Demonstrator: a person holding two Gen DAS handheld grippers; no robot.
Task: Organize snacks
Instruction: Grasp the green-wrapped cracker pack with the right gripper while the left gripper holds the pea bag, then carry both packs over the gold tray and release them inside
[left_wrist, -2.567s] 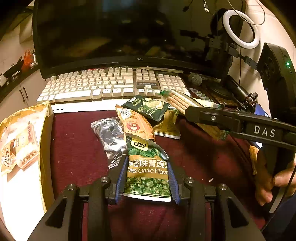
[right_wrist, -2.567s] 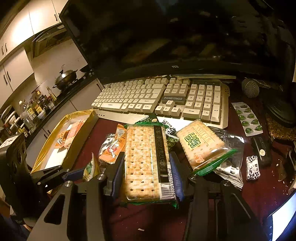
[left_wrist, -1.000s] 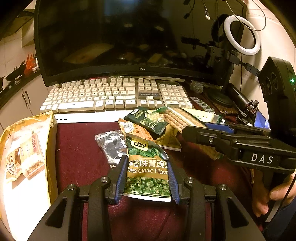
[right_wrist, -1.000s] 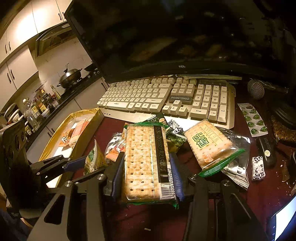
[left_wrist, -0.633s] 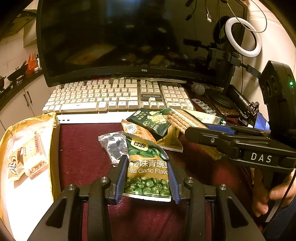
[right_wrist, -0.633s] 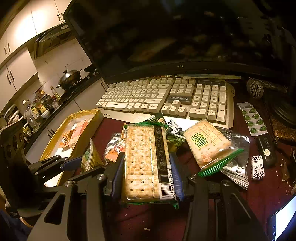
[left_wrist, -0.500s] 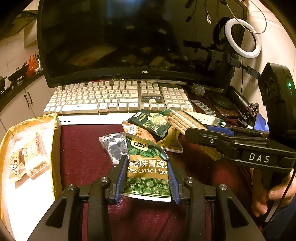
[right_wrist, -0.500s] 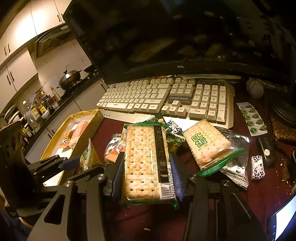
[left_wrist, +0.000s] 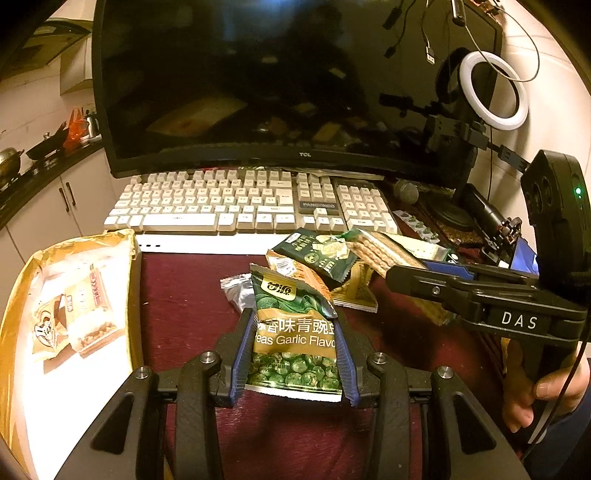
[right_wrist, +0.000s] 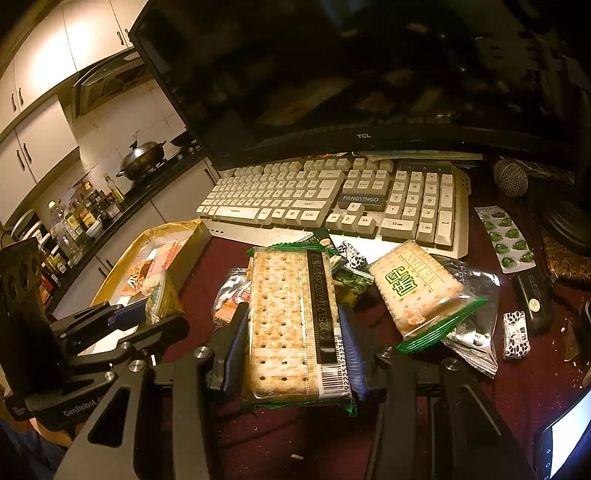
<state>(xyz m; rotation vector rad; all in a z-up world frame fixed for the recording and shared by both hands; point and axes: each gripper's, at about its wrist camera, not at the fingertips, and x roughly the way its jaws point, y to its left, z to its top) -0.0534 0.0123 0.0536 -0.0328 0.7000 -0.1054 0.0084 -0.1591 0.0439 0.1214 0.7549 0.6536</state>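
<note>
Dark-red cloth covers the counter (left_wrist: 177, 295), shown from both wrist views under dim warm light. Nearest the left camera, the left gripper (left_wrist: 295, 354) has its jaws narrowed onto a green foil pouch of garlic-flavour peas (left_wrist: 295, 343), gripped by its side edges and apparently clear of the cloth. Nearest the right camera, the right gripper (right_wrist: 293, 354) has its jaws closed on a long clear-wrapped sleeve of square crackers (right_wrist: 291, 325), held lengthwise, barcode end toward the camera.

Compared with the views from 2.6 s ago, both packets sit unchanged between their jaws, but the scene has slid rightward in the left view: the yellow-rimmed cardboard tray (left_wrist: 133, 295) at the left, already carrying two pale snack packs (left_wrist: 74, 317), now shows more of itself, and the loose heap of small sachets (left_wrist: 317, 266) lies further behind the pouch. Judged from this, the left gripper is carrying its pouch toward the tray, and the pick-up stage for both items is complete; placement is not yet done.

Beyond the heap lies a second, shorter cracker pack with green lettering (right_wrist: 413, 284), untouched, then a cream keyboard (left_wrist: 251, 203) and a dark curved monitor (left_wrist: 280, 81) at the far edge.
</note>
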